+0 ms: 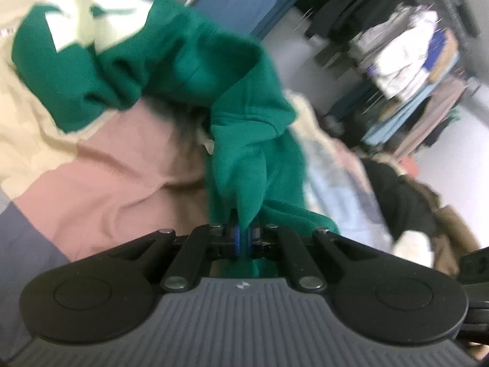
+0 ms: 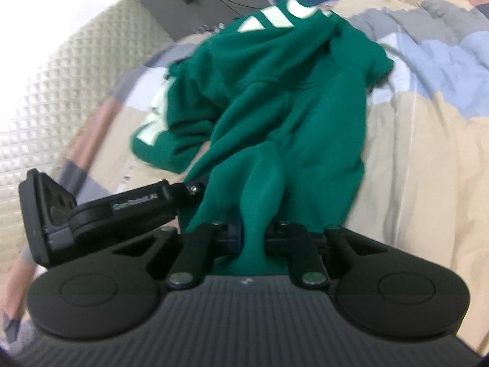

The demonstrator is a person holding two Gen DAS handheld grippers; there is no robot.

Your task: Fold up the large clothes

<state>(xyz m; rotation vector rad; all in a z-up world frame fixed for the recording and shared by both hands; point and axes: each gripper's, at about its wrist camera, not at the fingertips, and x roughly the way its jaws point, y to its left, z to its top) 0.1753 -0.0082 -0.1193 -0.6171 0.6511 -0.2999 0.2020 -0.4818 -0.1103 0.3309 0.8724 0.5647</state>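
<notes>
Left gripper (image 1: 243, 240) clamped on hoodie (image 1: 195, 70) edge – right gripper (image 2: 250, 238) likewise. Garment bunched, long axis running up-frame from both, over quilt (image 2: 412, 140).

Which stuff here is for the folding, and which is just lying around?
For the folding:
- green hoodie
- left hand-held gripper, pinching it
- right hand-held gripper, pinching it

Just lying around:
- patchwork quilt
- clothes rack
- quilted headboard

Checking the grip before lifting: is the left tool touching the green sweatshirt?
Touching. The left wrist view shows the left tool shut on a pinched fold of the green sweatshirt.
</notes>
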